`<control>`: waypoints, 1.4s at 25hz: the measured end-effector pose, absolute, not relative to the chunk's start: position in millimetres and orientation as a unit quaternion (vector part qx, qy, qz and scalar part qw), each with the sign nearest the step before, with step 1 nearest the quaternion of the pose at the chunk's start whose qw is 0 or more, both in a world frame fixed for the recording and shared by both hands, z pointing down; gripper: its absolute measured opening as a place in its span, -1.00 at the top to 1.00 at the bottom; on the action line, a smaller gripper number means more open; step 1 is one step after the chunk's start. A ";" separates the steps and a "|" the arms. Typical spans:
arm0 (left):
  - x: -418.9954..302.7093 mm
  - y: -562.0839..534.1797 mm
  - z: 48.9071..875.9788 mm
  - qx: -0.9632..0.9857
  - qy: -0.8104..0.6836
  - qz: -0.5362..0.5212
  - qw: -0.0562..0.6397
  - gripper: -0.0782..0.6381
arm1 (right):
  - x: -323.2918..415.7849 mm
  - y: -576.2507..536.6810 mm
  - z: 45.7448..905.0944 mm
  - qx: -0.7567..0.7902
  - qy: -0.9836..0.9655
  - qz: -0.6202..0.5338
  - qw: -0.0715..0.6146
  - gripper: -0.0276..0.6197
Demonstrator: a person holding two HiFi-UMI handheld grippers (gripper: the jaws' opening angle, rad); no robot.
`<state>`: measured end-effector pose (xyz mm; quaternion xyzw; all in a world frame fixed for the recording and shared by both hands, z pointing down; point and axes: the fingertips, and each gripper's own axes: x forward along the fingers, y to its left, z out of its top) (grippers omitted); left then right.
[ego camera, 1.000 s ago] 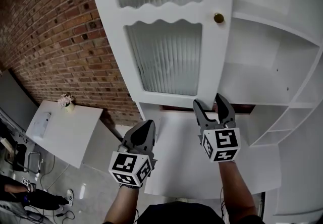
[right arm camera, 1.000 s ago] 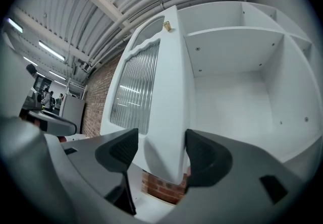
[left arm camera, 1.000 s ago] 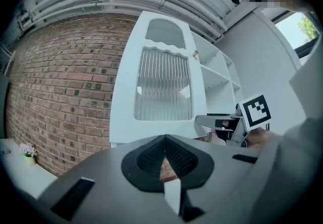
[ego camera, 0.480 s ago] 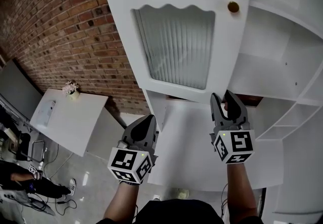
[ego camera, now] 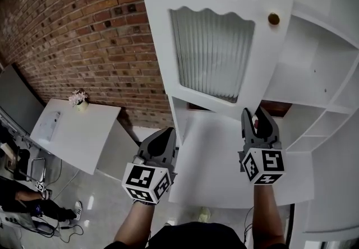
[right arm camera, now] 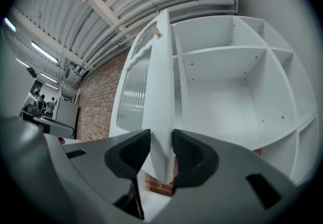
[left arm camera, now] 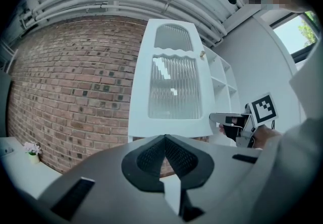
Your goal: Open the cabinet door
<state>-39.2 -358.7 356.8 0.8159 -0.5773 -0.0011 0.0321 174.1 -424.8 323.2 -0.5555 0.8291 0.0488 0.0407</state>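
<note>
The white cabinet door [ego camera: 213,51], with ribbed glass panels and a brass knob [ego camera: 274,18], stands swung out from the open shelves [ego camera: 314,68]. My right gripper [ego camera: 259,121] is at the door's lower corner, its jaws closing with the door's edge [right arm camera: 162,92] between them. In the right gripper view both pads of the right gripper [right arm camera: 161,150] touch the panel's two faces. My left gripper [ego camera: 162,138] hovers shut and holds nothing, to the left of the door and below it; in the left gripper view its pads meet at the tip [left arm camera: 165,140].
A brick wall [ego camera: 84,35] runs behind the cabinet on the left. A white counter [ego camera: 224,164] lies below the door. Lower left stands a white table [ego camera: 78,141] with a small flower pot [ego camera: 77,99]. A person [ego camera: 28,208] is on the floor far left.
The right jaws have narrowed from wide open onto the door's lower edge. The door and both grippers have shifted rightward in the head view.
</note>
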 end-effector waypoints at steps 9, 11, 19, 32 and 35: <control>-72.1 -328.3 353.1 0.832 -0.553 -0.003 0.032 0.77 | 160.3 -380.6 319.6 -0.594 0.802 0.049 0.041 0.59; -77.1 -322.2 353.2 0.836 -0.548 -0.005 0.031 0.77 | 156.9 -372.0 319.5 -0.600 0.798 0.051 0.039 0.61; -89.9 -297.7 357.2 0.850 -0.526 -0.004 0.027 0.77 | 136.5 -335.4 322.3 -0.610 0.790 0.055 0.030 0.66; -117.8 -270.8 357.7 0.862 -0.506 -0.008 0.023 0.77 | 91.0 -283.7 321.7 -0.615 0.784 0.069 0.039 0.70; -126.3 -264.9 360.6 0.864 -0.503 -0.005 0.025 0.77 | 77.2 -273.5 321.4 -0.613 0.786 0.072 0.043 0.70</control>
